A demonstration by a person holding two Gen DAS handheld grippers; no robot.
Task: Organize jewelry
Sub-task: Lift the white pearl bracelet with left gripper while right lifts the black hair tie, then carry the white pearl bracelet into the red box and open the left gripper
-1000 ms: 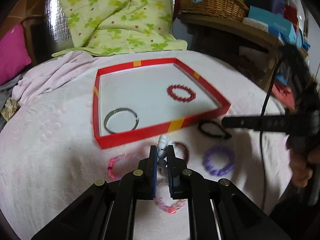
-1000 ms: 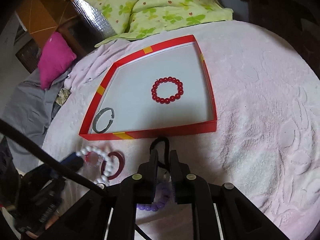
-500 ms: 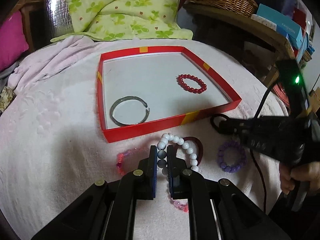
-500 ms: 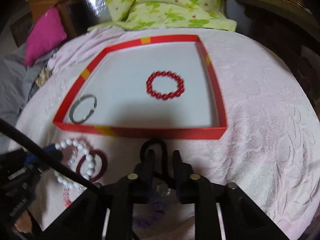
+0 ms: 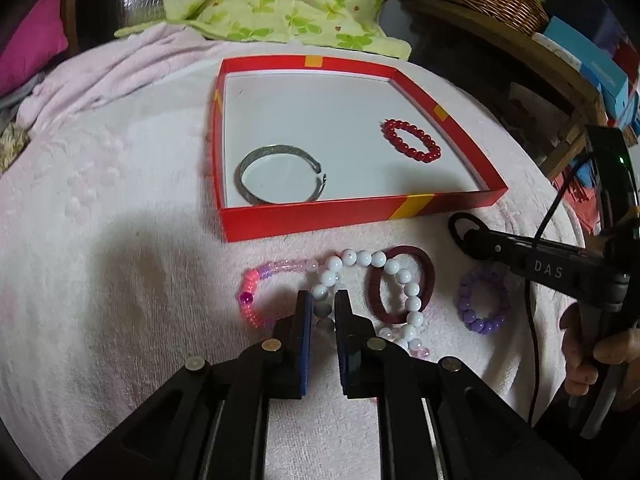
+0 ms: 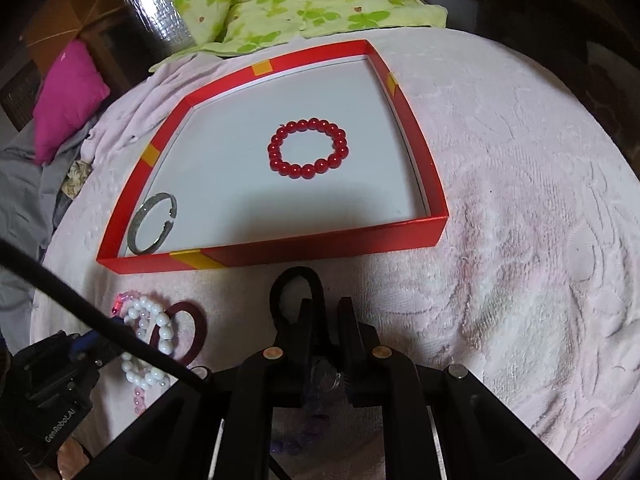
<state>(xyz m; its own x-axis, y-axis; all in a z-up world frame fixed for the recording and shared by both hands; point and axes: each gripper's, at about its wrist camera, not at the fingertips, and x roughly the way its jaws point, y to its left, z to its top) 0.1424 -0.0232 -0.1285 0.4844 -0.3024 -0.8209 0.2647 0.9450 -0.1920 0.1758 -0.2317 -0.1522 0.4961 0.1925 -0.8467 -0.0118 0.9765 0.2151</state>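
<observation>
Here we see the left gripper (image 5: 323,300) pinched on the white round-bead bracelet (image 5: 408,292) lying on the pink towel (image 5: 120,280). Our right gripper (image 6: 323,308) is nearly closed on a black elastic loop (image 6: 294,276), its rear hidden. Beyond, the red cardboard tray (image 5: 360,210) holds a silver bangle (image 5: 280,178) and red bead bracelet (image 6: 308,148).

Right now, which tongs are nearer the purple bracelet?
Right. The right tongs hold the black loop just behind the purple bracelet. The left tongs are off to its left, closed on the white beads.
</observation>
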